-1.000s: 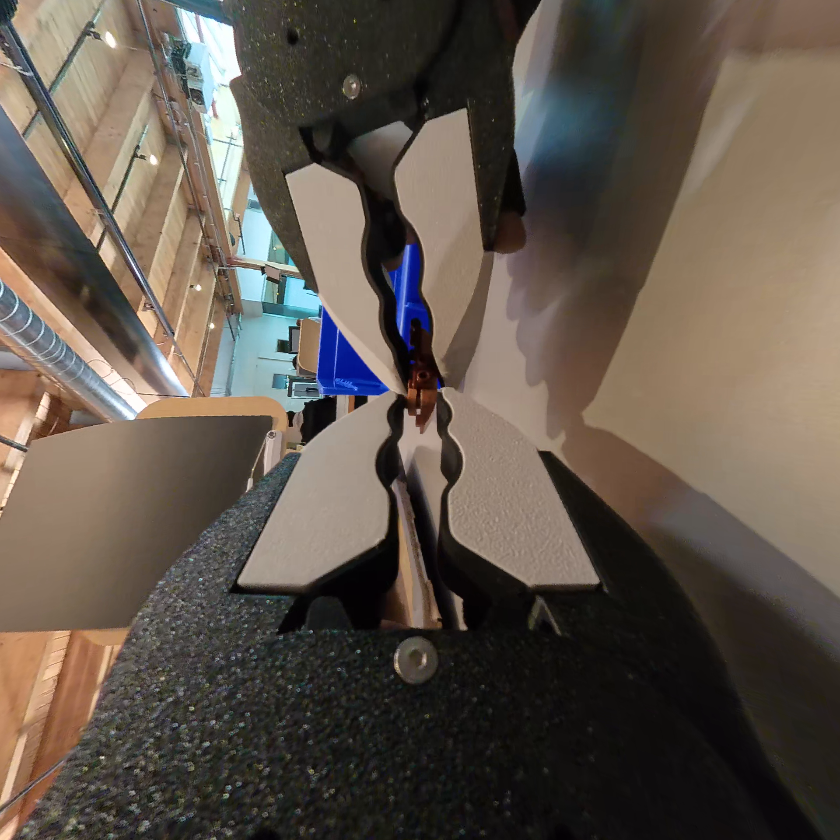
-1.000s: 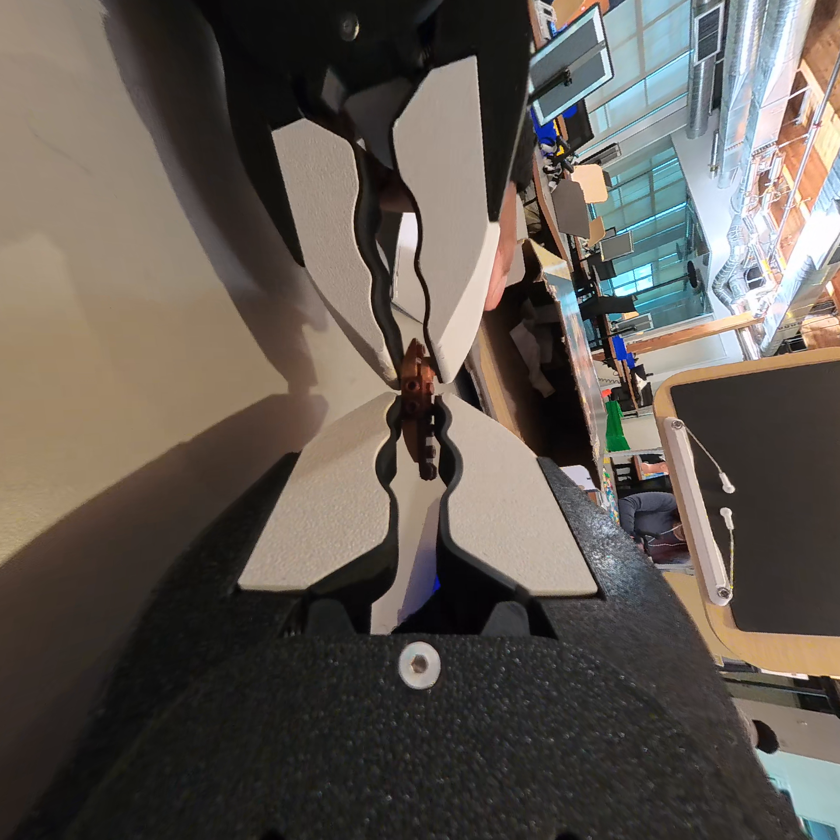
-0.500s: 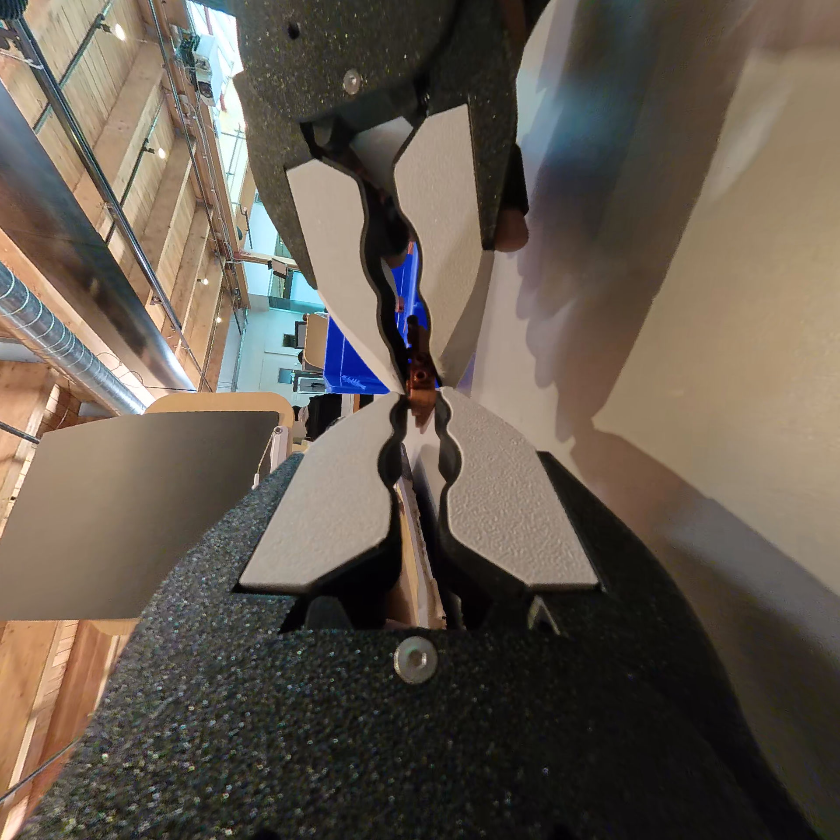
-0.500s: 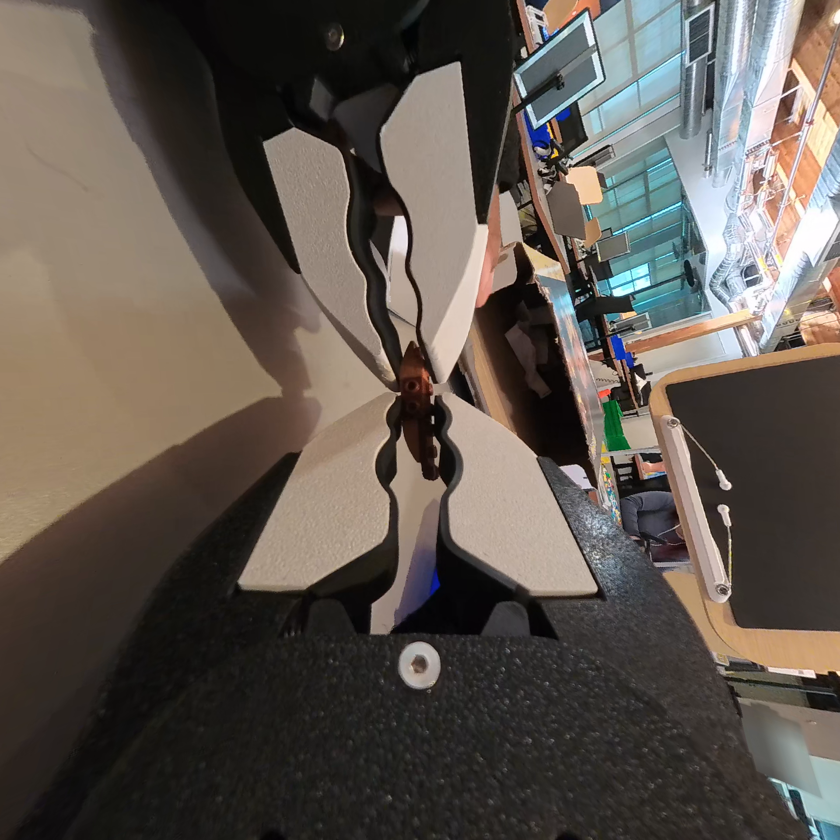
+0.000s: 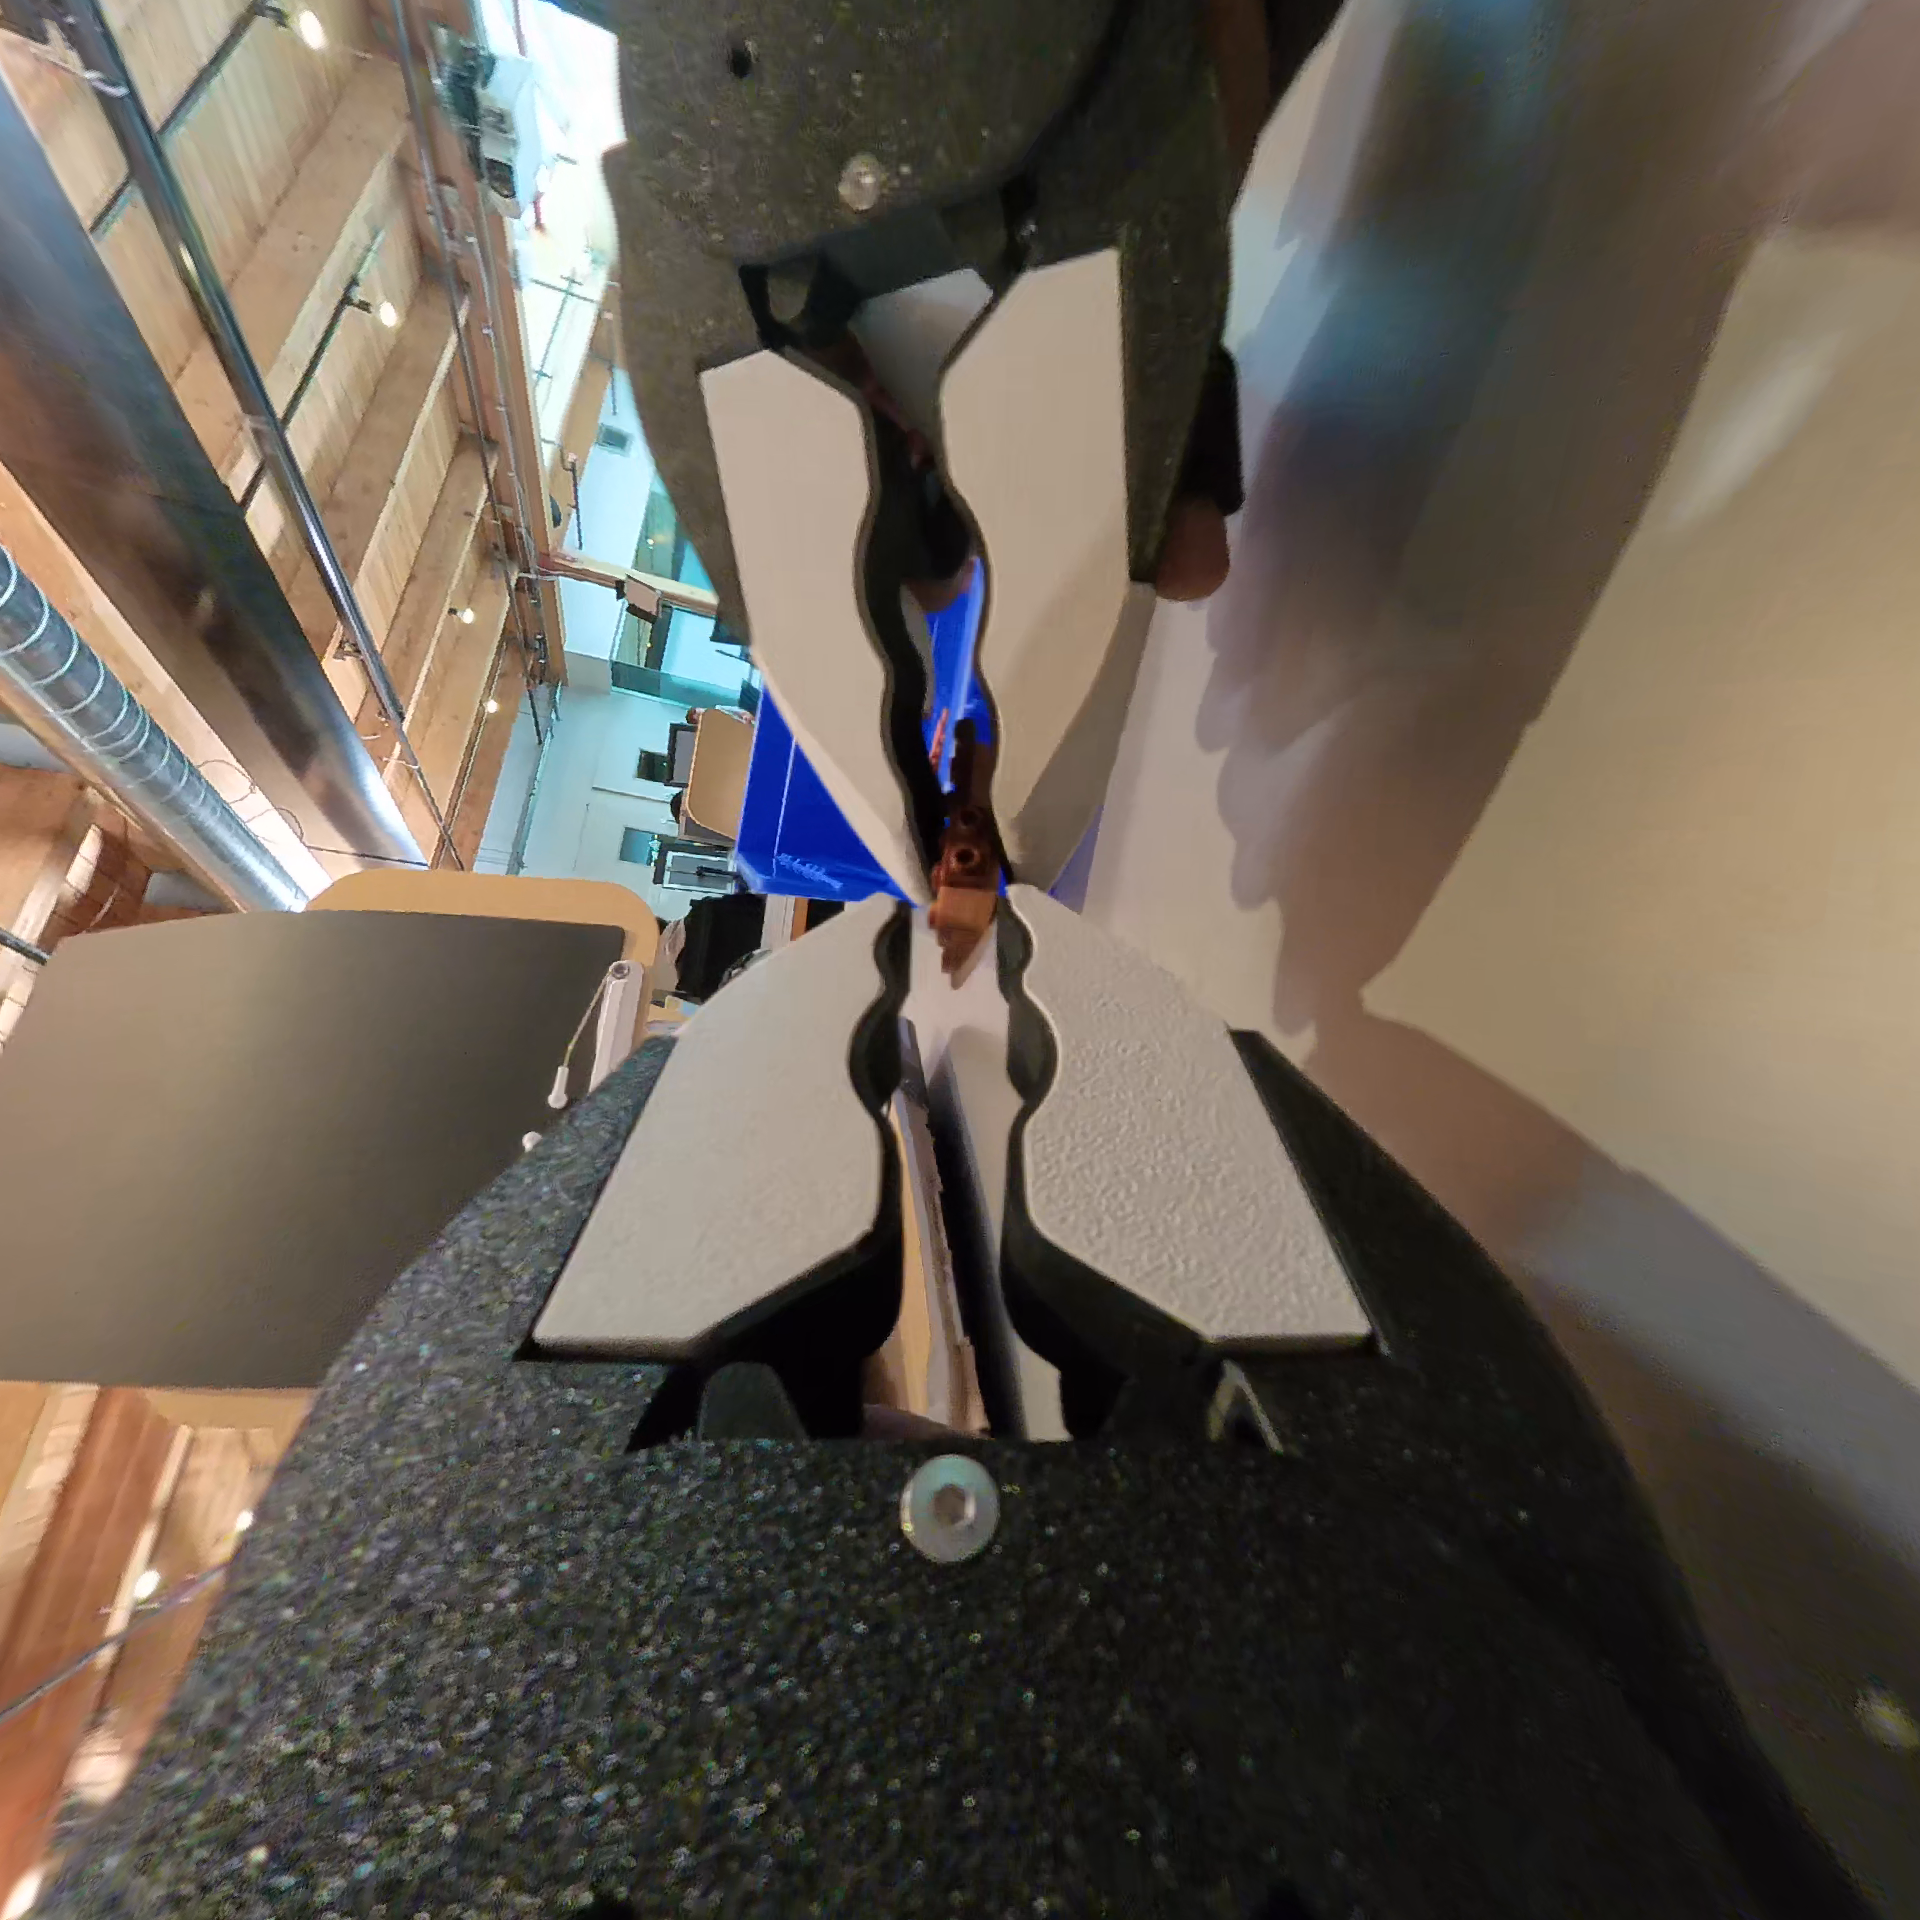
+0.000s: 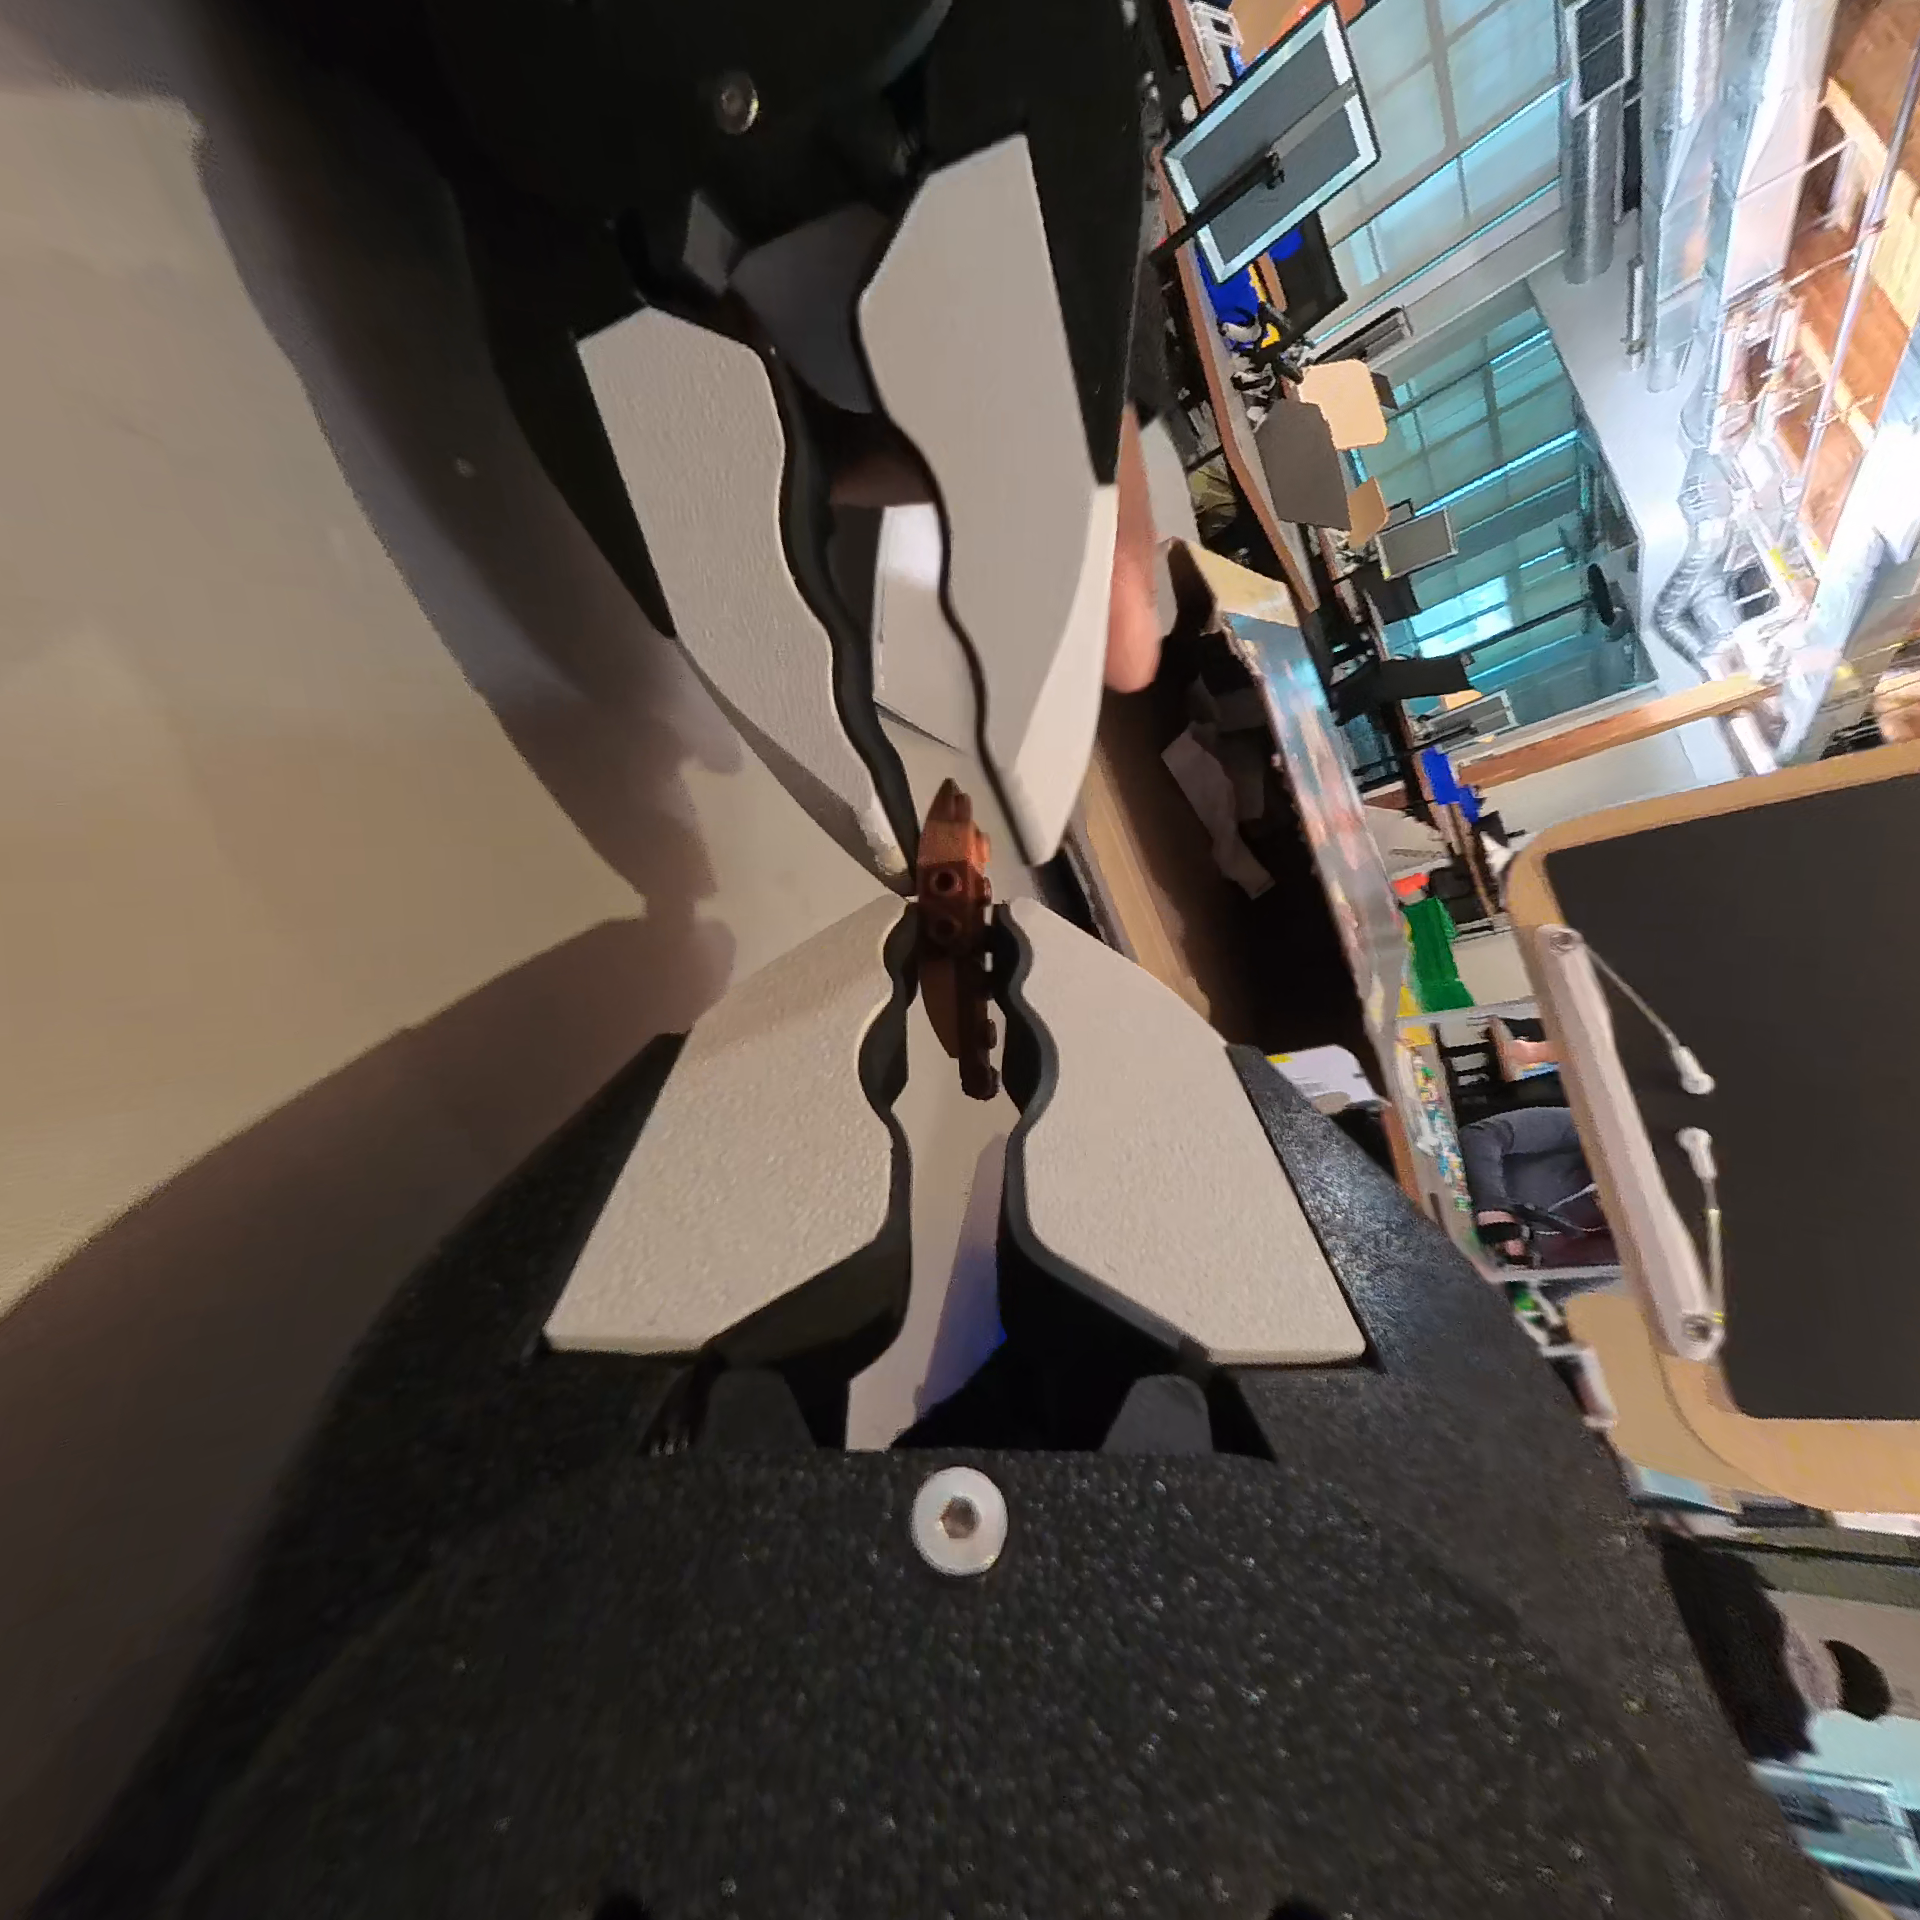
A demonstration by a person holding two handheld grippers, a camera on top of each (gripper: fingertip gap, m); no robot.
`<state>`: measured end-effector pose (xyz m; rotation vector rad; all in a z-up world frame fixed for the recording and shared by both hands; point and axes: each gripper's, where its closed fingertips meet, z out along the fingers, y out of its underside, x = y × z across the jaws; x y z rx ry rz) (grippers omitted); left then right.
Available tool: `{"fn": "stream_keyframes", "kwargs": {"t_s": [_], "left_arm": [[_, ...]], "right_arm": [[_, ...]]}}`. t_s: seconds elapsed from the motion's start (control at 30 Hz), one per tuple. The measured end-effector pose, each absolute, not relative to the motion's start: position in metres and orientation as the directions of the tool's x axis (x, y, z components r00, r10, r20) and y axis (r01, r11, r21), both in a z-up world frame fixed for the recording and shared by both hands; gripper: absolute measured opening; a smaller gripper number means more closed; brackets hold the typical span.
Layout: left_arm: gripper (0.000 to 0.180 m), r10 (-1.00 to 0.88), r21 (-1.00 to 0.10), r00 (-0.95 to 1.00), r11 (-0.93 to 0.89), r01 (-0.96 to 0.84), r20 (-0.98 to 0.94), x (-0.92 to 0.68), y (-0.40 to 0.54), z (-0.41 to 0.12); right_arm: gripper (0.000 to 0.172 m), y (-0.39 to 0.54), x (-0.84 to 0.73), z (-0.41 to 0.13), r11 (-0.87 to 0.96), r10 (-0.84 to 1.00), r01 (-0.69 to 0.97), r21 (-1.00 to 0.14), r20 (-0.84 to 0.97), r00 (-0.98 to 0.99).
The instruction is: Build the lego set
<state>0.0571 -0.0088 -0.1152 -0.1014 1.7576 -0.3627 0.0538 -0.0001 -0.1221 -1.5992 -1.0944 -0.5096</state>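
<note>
Cream tabletop point(image 6: 260, 644) fills my view; beyond it, blue bin point(image 5: 810, 821), timber walls, metal ducts. Both grippers, left gripper point(image 5: 961, 914) and right gripper point(image 6: 951, 914), meet tip to tip, jaws narrow, pinching one brown brick piece point(image 6: 951, 935).

In the right wrist view, the right gripper point(image 6: 951, 914) clamps a small brown studded toy-brick piece point(image 6: 951, 966) between its grey fingers point(image 6: 1132, 1132). The left gripper point(image 6: 956, 831) faces it tip to tip from above, its fingertips around the piece's upper pointed end. A pale tabletop point(image 6: 208, 675) fills the left side. At right stand an open cardboard box point(image 6: 1247, 831) and a black wood-edged panel point(image 6: 1766, 1091).
</note>
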Motion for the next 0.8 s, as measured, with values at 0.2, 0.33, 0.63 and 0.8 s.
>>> {"fn": "stream_keyframes", "kwargs": {"t_s": [0.2, 0.33, 0.63, 0.8], "left_arm": [[0.029, -0.364, -0.413, -0.287, 0.901, 0.133, -0.886, 0.052, -0.005, -0.118], [0.017, -0.340, -0.400, -0.308, 0.903, 0.157, -0.889, 0.050, -0.010, -0.123], [0.011, -0.406, -0.474, -0.375, 0.874, 0.106, -0.833, 0.049, -0.005, -0.131], [0.011, -0.455, -0.542, -0.422, 0.833, 0.109, -0.784, 0.047, -0.009, -0.132]], "right_arm": [[0.013, -0.003, 0.050, -0.127, -0.010, 0.457, 0.781, -0.625, 0.692, 0.559], [0.013, -0.005, 0.045, -0.130, -0.015, 0.498, 0.748, -0.664, 0.643, 0.581], [0.023, -0.006, 0.052, -0.139, -0.002, 0.469, 0.852, -0.523, 0.752, 0.463], [0.019, -0.005, 0.048, -0.136, 0.021, 0.447, 0.866, -0.500, 0.780, 0.439]]}}
